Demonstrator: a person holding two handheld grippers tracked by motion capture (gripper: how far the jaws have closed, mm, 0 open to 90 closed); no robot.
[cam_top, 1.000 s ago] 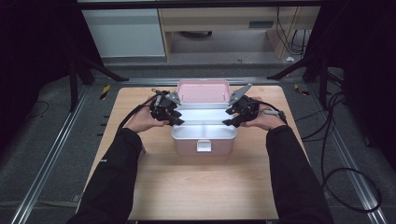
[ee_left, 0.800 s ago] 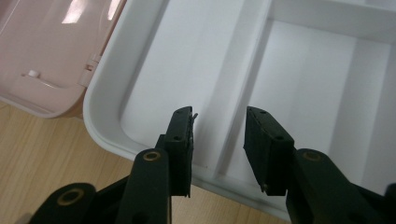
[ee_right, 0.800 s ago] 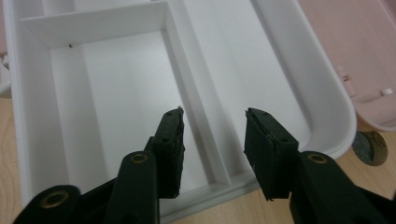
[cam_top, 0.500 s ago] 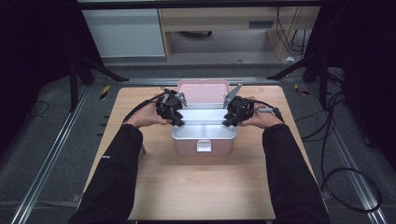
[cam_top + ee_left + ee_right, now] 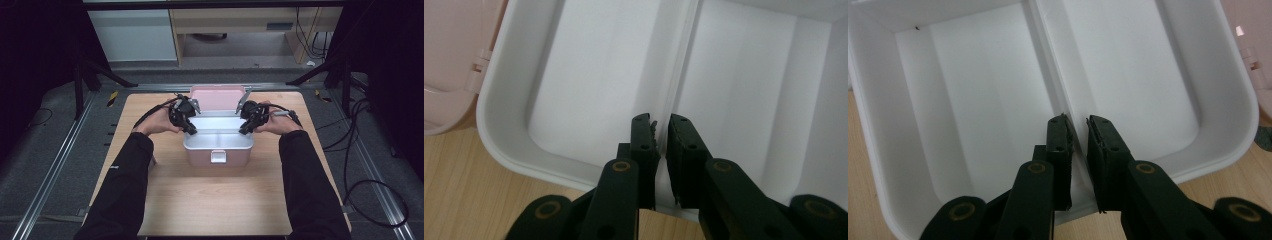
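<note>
A pink lunch box (image 5: 217, 156) stands open at the table's middle, its pink lid (image 5: 217, 97) folded back. In it sits a white inner tray (image 5: 217, 131) with two compartments and a centre divider. My left gripper (image 5: 191, 130) is at the tray's left end and my right gripper (image 5: 243, 130) at its right end. In the left gripper view the black jaws (image 5: 662, 122) are closed to a narrow slit over the tray's (image 5: 589, 75) rim where the divider meets it. The right gripper (image 5: 1076, 122) clamps the tray (image 5: 973, 85) the same way at the opposite end.
The wooden table (image 5: 215, 200) has bare surface in front of the box and on both sides. Cables trail from both grippers across the back of the table. The pink lid (image 5: 449, 60) lies just beyond the tray's corner.
Both hands have moved inward from the box's sides, and the jaws now sit over the tray's two ends at the divider.
</note>
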